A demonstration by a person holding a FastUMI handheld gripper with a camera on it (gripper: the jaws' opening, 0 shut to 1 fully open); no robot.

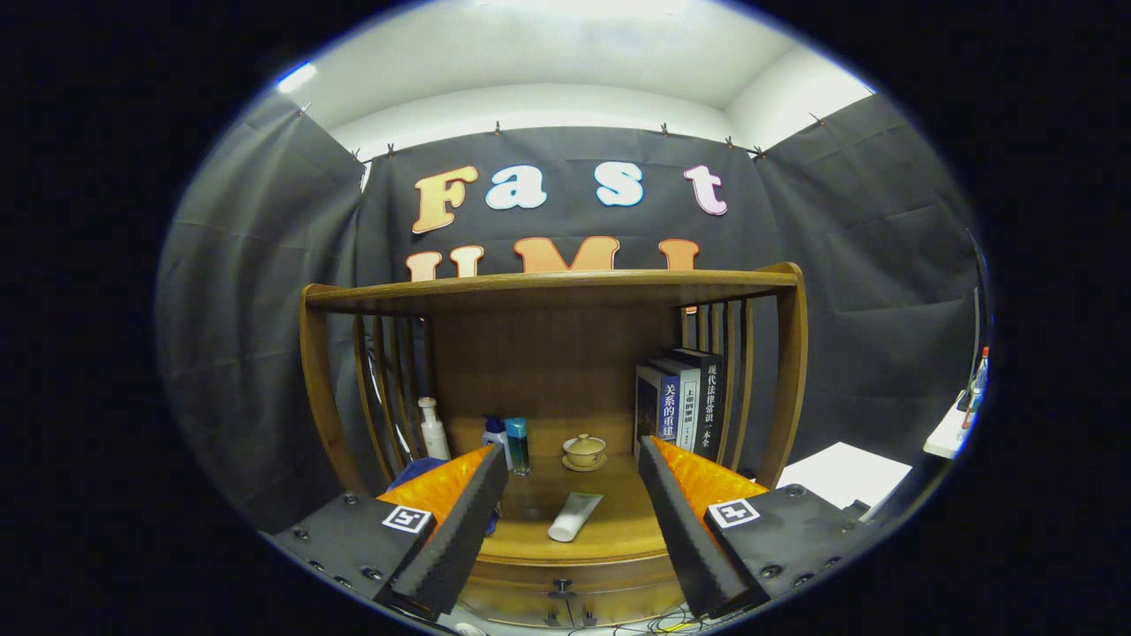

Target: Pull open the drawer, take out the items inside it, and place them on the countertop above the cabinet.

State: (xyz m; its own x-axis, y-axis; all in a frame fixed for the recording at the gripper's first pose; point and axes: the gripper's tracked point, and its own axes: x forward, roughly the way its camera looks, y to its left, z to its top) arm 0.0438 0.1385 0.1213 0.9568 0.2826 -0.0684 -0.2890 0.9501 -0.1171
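The countertop (610,530) carries a white tube (574,517) near its front edge. Your gripper (565,548) stands open, holding nothing. The drawer (565,596), apparently shut, sits below; overshooting its knob (561,586) risks slipping.

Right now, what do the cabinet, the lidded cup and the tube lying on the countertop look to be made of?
Cabinet: wood with a smooth satin varnish, going by its brown grain and soft sheen.
Lidded cup on its saucer: likely glazed ceramic, pale and glossy.
Tube: probably soft plastic, matte white-green, flattened at its end.
The gripper has its fingers open, with the tube lying between them.
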